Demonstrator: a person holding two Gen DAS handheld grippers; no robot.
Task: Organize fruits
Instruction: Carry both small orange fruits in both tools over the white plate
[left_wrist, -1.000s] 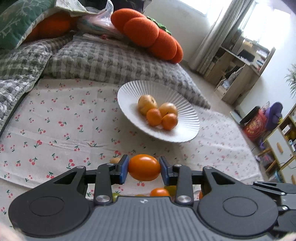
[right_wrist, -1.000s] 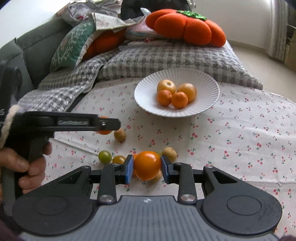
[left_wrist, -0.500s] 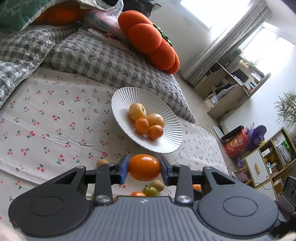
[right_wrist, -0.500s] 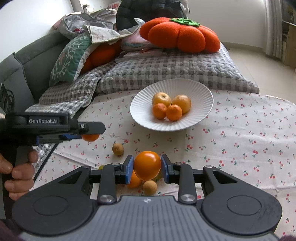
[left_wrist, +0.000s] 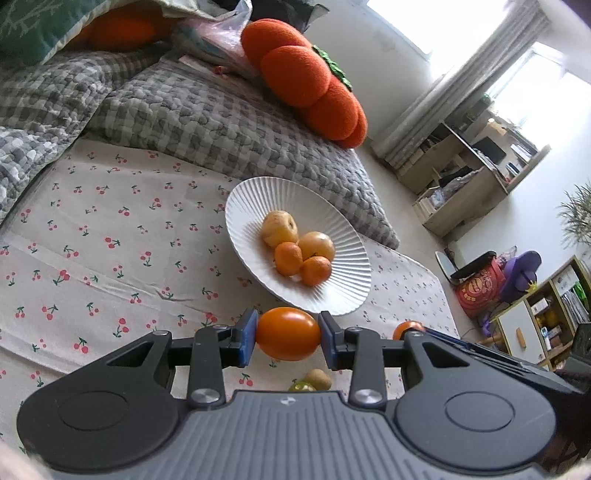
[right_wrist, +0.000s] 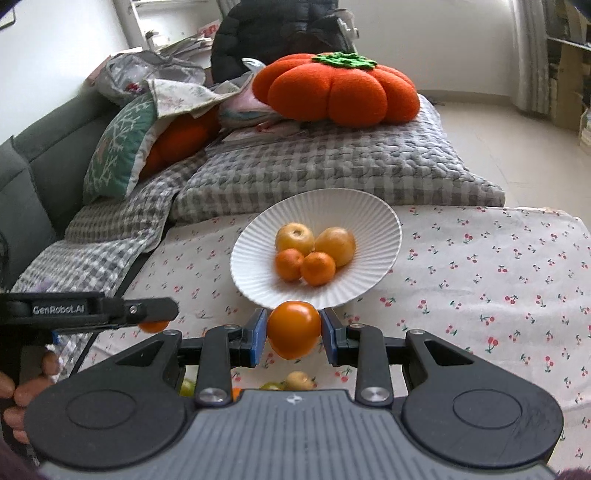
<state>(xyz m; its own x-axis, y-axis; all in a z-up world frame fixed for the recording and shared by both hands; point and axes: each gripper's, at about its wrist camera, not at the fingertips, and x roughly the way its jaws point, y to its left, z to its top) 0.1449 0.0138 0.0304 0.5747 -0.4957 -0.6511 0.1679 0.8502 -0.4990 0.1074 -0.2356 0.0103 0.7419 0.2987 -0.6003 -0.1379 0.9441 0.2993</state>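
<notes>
While both grippers hold their orange fruits, the right gripper (right_wrist: 293, 334) has drifted closer to the white plate (right_wrist: 384, 221) than the left gripper (left_wrist: 288, 334) — drop-off looks next.

Bright curtained window (left_wrist: 491, 70), wooden shelves (left_wrist: 458, 181), grey sofa (right_wrist: 40, 166), pale floor (right_wrist: 517, 147).

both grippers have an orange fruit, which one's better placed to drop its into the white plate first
Right, probably. The right gripper holds its orange fruit right at the near rim of the white plate, aimed at it. The left gripper grips its own fruit nearby too, but the plate sits further ahead and off to one side.
</notes>
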